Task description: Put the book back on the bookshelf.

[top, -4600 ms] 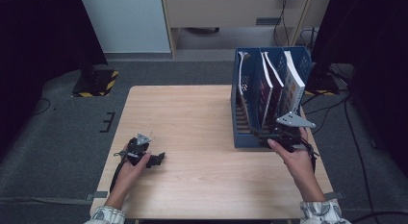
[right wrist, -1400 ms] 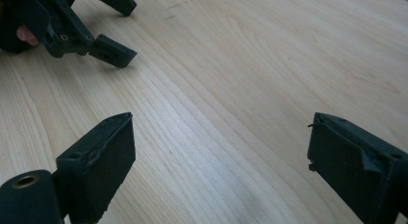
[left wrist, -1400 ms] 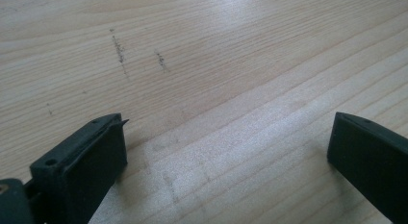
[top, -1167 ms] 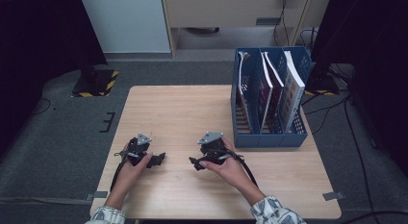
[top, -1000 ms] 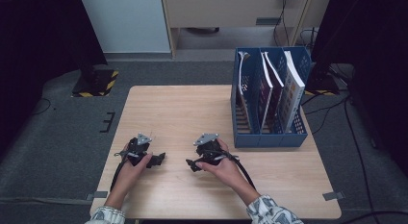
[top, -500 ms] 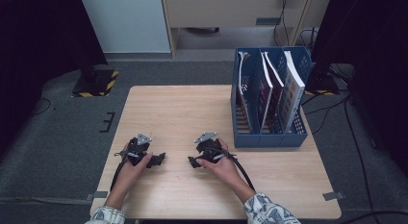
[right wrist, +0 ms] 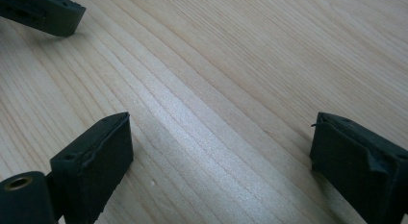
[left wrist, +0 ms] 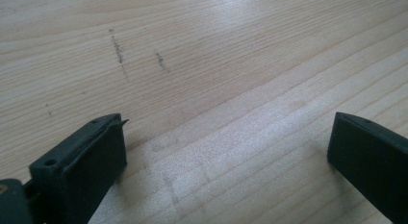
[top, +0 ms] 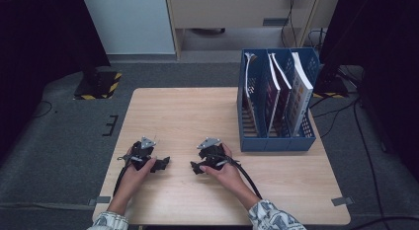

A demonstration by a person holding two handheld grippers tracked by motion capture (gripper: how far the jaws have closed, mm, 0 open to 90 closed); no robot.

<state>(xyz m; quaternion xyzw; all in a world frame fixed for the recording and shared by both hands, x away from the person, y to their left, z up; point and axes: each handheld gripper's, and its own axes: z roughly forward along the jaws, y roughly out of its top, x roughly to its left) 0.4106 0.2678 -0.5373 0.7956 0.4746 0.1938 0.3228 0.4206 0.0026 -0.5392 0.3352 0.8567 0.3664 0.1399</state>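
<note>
Both grippers rest low on the light wooden table [top: 197,116] near its front edge. My left gripper [top: 162,165] points right, and my right gripper [top: 194,167] points left, so their tips face each other across a short gap. In the left gripper view my left gripper [left wrist: 226,152] stands open over bare wood, with nothing between the jaws. My right gripper [right wrist: 221,152] is also open over bare wood, and a jaw of the other gripper [right wrist: 41,12] shows at the top left of the right gripper view.
A blue file rack [top: 276,141] with several books upright in its slots stands at the table's right side. Cables trail from both grippers toward the front edge. Grey carpet surrounds the table, and dark equipment stands at both sides.
My right gripper has come from beside the blue rack leftward to the table's front middle and settled facing the left gripper. The left gripper has stayed put.
</note>
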